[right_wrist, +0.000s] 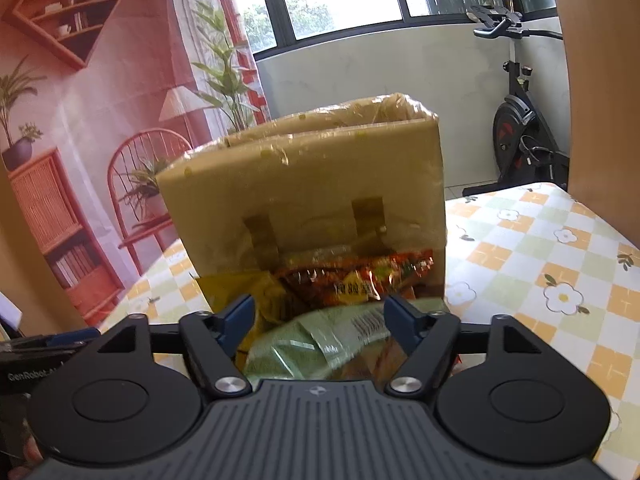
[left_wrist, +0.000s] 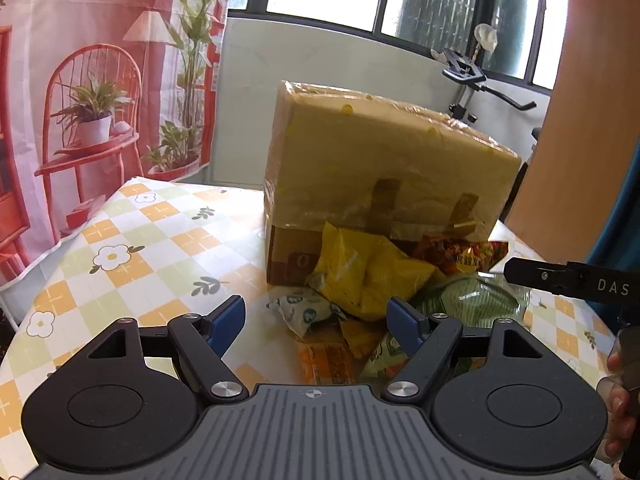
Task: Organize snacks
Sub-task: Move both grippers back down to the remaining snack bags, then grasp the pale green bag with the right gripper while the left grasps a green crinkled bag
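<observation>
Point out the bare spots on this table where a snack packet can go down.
Free: the checked tablecloth left of the cardboard box, out to the table's edge, and the stretch right of the box toward the exercise bike. Crowded: in front of the box, where the yellow packet, green packet and others pile up.

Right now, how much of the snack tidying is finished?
Hardly any. The snack packets, like the yellow one, the green one and the red one, lie heaped on the table before the box. Both the left hand-held gripper and the right hand-held gripper are open and empty. All the sorting remains.
</observation>
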`<state>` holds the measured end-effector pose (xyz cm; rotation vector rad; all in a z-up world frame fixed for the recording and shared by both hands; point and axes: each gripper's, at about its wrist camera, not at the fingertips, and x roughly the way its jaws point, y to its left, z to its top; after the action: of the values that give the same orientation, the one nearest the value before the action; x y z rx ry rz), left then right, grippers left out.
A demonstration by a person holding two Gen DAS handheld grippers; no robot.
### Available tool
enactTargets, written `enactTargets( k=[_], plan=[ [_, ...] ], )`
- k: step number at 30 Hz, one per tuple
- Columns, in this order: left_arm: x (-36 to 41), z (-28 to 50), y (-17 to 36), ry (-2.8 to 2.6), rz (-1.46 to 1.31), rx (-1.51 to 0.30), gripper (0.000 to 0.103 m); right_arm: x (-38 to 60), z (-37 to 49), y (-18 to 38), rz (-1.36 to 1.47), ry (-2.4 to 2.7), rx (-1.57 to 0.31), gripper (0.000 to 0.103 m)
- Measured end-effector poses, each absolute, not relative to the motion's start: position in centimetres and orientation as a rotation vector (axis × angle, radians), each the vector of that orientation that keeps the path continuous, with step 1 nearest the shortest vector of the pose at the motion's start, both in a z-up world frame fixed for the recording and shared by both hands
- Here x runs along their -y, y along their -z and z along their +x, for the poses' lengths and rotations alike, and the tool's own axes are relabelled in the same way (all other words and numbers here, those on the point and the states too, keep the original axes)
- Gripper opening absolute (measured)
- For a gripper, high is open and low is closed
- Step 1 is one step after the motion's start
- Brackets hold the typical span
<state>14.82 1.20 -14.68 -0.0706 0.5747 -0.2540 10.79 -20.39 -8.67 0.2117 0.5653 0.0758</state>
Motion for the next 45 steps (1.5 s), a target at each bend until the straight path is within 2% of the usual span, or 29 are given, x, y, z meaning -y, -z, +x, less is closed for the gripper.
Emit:
enactTargets(
  k=[6,22,36,45],
  plan=[
    [-1.0,14.8,15.8,0.254,-0.09,-0.604,0.08,20.5,10.6,9.9,0.249,-0.048,-0.594,0.085],
    [0.4,15.9,17.1,0.295,-0.053,-0.662,0.08,22.1,11.9,10.6,0.321,-0.05,-0.651,0.088],
    [2.5,17.4,17.3,0.387,-0.029,-0.676,0.08,22.8,13.4,10.1,0.274,-0.017,-0.628,0.088],
    [4.0,16.7,14.9,0.541,-0.127,-0.656,0.08,25.0,14.1,10.6,0.296,-0.004,-0.628,0.088]
  ],
)
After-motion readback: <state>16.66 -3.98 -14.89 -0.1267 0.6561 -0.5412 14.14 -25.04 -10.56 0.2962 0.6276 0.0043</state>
